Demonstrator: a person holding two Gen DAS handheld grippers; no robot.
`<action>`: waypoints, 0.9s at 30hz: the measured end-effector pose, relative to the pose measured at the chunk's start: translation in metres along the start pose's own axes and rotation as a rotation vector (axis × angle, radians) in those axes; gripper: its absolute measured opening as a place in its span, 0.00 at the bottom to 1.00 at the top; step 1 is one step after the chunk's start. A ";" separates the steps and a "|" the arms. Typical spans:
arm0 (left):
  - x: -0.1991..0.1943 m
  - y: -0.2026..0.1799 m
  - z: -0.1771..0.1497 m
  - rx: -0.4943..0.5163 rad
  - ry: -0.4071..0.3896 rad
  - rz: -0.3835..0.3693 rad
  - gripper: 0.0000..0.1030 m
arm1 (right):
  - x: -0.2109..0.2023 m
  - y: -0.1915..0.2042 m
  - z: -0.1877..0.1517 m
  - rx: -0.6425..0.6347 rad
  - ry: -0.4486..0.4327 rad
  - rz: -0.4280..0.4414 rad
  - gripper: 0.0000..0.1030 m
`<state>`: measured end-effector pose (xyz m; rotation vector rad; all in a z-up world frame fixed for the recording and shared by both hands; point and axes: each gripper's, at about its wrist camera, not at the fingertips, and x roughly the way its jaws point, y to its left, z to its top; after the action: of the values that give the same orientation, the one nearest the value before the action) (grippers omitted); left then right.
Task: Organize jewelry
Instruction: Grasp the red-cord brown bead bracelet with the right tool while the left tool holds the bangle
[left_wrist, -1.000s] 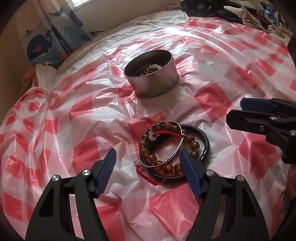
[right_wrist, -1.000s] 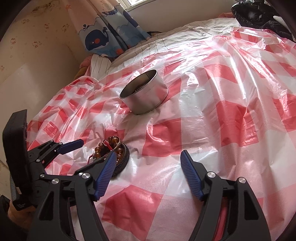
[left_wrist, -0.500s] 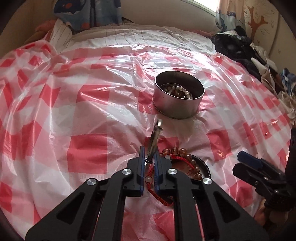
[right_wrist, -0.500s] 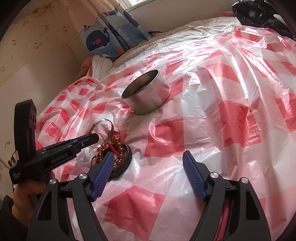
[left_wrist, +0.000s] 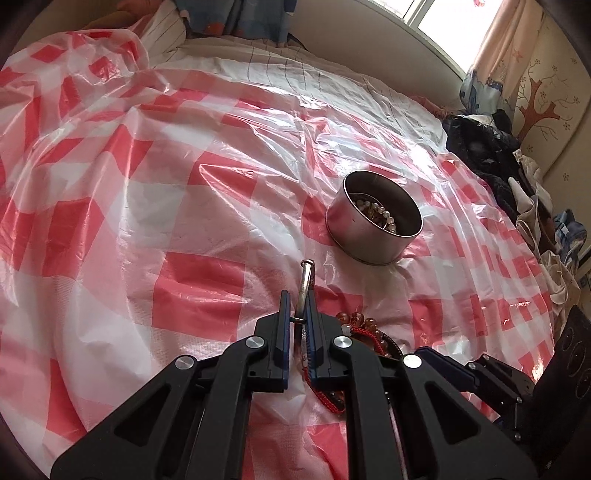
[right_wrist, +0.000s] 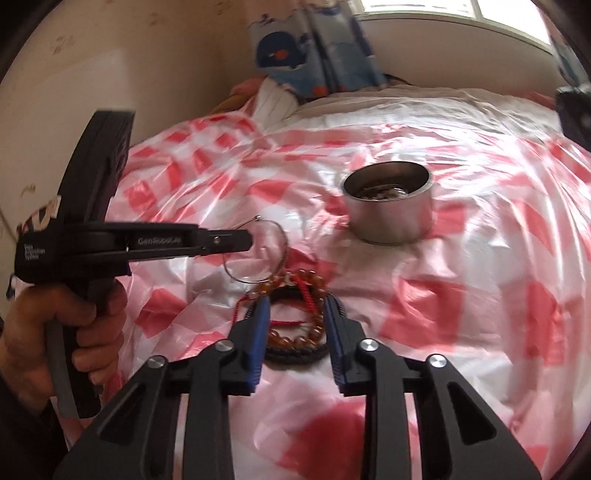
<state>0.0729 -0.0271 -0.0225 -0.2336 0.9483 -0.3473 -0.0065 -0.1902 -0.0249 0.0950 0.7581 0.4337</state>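
Steel tin (left_wrist: 373, 229) on the bed's checked plastic sheet (left_wrist: 147, 206) already holds a pale bead strand, so part of the sorting looks done. The left tool (left_wrist: 297, 317) is pressed shut on a thin silver bangle (right_wrist: 258, 251), lifted clear of the pile and short of the tin. The right tool (right_wrist: 295, 314) has just been closing, its jaws astride the amber beads (right_wrist: 295, 338), red cord and black coil; blur hides whether they grip, and all three remain outside.
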 end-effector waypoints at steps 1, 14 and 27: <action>0.000 0.002 0.001 -0.010 0.001 -0.002 0.06 | 0.004 0.002 0.002 -0.015 0.008 0.004 0.24; 0.004 0.002 0.002 -0.010 0.013 -0.008 0.06 | 0.036 0.000 0.015 -0.054 0.069 -0.049 0.24; 0.009 0.002 -0.001 -0.013 0.026 0.003 0.06 | 0.038 0.001 0.012 -0.061 0.087 -0.067 0.04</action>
<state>0.0771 -0.0285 -0.0305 -0.2400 0.9769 -0.3422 0.0263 -0.1728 -0.0403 -0.0061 0.8304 0.3991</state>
